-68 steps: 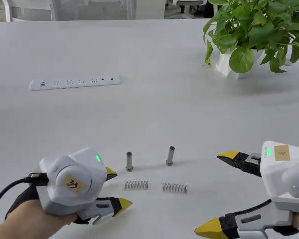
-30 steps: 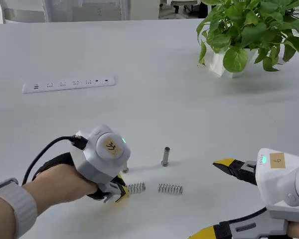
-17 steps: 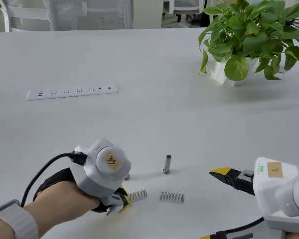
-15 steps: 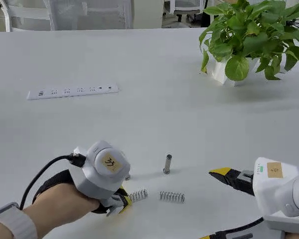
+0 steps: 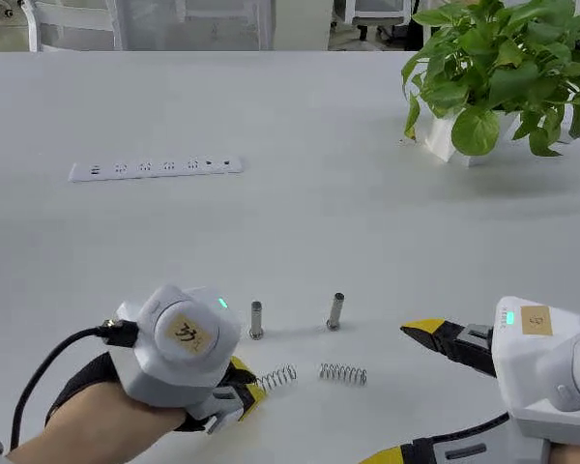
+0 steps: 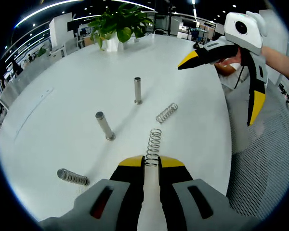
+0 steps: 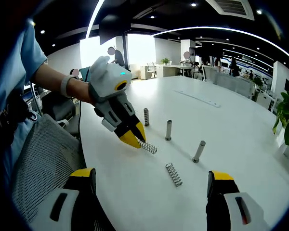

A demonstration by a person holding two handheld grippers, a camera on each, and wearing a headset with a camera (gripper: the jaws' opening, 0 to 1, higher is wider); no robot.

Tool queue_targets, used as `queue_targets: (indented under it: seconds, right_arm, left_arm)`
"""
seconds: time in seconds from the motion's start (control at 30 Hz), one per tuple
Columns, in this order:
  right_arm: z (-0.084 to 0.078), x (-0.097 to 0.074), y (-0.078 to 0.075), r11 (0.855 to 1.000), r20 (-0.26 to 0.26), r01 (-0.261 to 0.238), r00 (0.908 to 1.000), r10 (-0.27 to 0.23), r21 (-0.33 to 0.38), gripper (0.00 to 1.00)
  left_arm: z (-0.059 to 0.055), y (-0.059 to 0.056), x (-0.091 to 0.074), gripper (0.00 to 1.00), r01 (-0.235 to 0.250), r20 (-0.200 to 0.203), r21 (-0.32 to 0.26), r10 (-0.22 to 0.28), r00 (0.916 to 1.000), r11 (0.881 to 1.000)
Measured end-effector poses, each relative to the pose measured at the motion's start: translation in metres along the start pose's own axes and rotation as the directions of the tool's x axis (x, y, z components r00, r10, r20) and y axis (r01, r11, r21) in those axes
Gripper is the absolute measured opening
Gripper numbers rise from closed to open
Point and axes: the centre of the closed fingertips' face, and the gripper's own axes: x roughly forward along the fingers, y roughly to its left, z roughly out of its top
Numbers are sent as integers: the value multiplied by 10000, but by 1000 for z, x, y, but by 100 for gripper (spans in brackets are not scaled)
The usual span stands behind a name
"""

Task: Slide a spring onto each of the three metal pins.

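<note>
My left gripper (image 5: 248, 391) (image 6: 151, 160) is shut on the near end of one spring (image 5: 276, 376) (image 6: 154, 141) (image 7: 148, 147), which slants on the white table. A second spring (image 5: 343, 372) (image 6: 166, 112) (image 7: 173, 173) lies loose to its right. Two bare metal pins stand upright just beyond them, the left pin (image 5: 256, 319) (image 6: 105, 126) (image 7: 168, 130) and the right pin (image 5: 335, 310) (image 6: 136, 90) (image 7: 199, 151). A third pin (image 6: 72, 177) (image 7: 146, 117) carries a spring around it. My right gripper (image 5: 403, 391) (image 7: 151, 192) is open at the lower right, apart from everything.
A white power strip (image 5: 155, 167) lies at the back left. A potted plant (image 5: 503, 68) (image 6: 118, 26) stands at the back right. The table edge and a mesh chair (image 7: 43, 159) are close to the person's side.
My left gripper, open at first, swung onto the left spring and shut on its end, then drew back, uncovering the left pin. The right gripper stayed open at the lower right.
</note>
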Motion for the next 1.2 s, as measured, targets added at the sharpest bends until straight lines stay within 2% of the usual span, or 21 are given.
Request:
queue_targets:
  seconds: [0.37,0.57,0.87,1.0,1.07,1.2]
  right_arm:
    - [17,0,5,9993,190,-254,9995,260,-288,93]
    - [26,0,8,9979,227,-428,9988,439,-496,91]
    - [40,2,14,9908,109,-839,9963,855,-1063,84]
    - [41,5,20,9840,-102,-1222,9925,1219,-1300,77]
    - [41,7,25,9770,-276,-1542,9880,1518,-1470,70]
    - [39,11,30,9657,-561,-1879,9819,1806,-1791,60]
  left_arm:
    - [8,-12,-24,7,-130,978,-38,133,9951,9999]
    - [10,-18,-32,7,-93,1339,135,74,9910,9999]
    - [22,-26,-38,7,-16,1831,678,-109,9830,9977]
    - [22,-33,-38,7,119,1870,1059,-317,9819,9943]
    - [23,-37,-38,7,264,1950,1175,-491,9796,9927]
    - [24,-43,-39,7,499,2071,1343,-773,9753,9897]
